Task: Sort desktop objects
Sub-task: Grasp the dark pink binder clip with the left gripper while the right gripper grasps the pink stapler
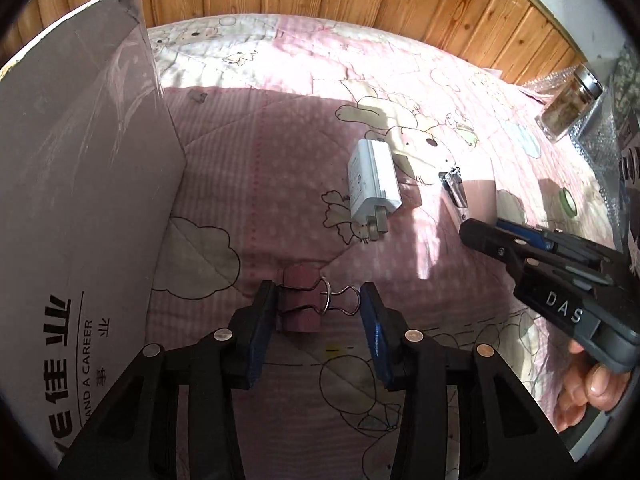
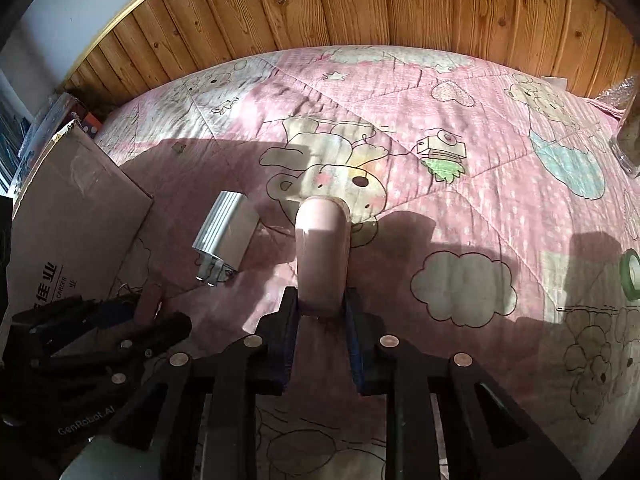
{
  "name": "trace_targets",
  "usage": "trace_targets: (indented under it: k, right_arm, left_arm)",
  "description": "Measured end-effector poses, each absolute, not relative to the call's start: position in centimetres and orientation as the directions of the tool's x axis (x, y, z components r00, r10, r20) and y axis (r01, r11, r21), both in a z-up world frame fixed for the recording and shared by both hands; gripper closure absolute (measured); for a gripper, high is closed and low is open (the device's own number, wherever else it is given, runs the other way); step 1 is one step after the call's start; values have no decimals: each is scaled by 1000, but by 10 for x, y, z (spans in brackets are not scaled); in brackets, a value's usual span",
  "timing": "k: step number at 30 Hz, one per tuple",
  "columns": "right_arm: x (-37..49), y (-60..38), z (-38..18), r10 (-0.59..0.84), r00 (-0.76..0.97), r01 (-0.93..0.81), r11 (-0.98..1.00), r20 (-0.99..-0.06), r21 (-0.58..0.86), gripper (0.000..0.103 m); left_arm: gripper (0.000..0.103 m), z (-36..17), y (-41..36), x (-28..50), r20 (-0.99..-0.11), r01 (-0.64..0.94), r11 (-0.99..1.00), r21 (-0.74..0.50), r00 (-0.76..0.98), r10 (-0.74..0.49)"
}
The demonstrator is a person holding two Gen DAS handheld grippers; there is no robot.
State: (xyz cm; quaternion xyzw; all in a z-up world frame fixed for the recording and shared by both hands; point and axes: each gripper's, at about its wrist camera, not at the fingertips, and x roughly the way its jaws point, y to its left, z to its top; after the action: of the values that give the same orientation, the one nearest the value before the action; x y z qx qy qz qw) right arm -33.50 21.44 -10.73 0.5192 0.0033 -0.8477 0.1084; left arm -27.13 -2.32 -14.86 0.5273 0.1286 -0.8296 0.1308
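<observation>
A dark red binder clip [image 1: 300, 304] lies on the pink quilt [image 1: 260, 160] between the fingers of my left gripper [image 1: 318, 312]. The left pad is at the clip's body and the wire handle reaches almost to the right pad; the jaws stand open around it. In the right wrist view my right gripper [image 2: 322, 312] is shut on the near end of a pink stapler [image 2: 322, 248], which points away from me. The left wrist view shows the stapler's chrome end [image 1: 454, 186] and the right gripper [image 1: 484, 228] coming in from the right. A white charger [image 1: 374, 180] [image 2: 226, 236] lies between the two grippers.
A cardboard box [image 1: 80, 200] [image 2: 72, 220] stands close on the left. A green tape roll [image 1: 568, 202] [image 2: 632, 274] and a glass jar [image 1: 570, 104] sit at the right. A wooden wall [image 2: 360, 8] backs the quilt. A hand [image 1: 592, 384] holds the right gripper.
</observation>
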Motion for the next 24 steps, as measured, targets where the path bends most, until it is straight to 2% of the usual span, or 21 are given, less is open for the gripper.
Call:
trace_targets:
  k: [7,11,24]
  right_arm:
    - [-334,218,-113,-170,-448,173,-980,-878,101,77]
    - [-333,219,-115,-176,-471,180,-978,-864,102,77]
    - [-314,222,-108,-242,-465,172,-968,-851,182,79]
  left_arm:
    - [58,-149,-35,-268,-891,386,-913,-131,-450,-62]
    - [59,-151,-29,-272,-886,353,-932,-88,-455,-88]
    - [60,-139,-16,-246,-880,339,-935,-105,-470,-72]
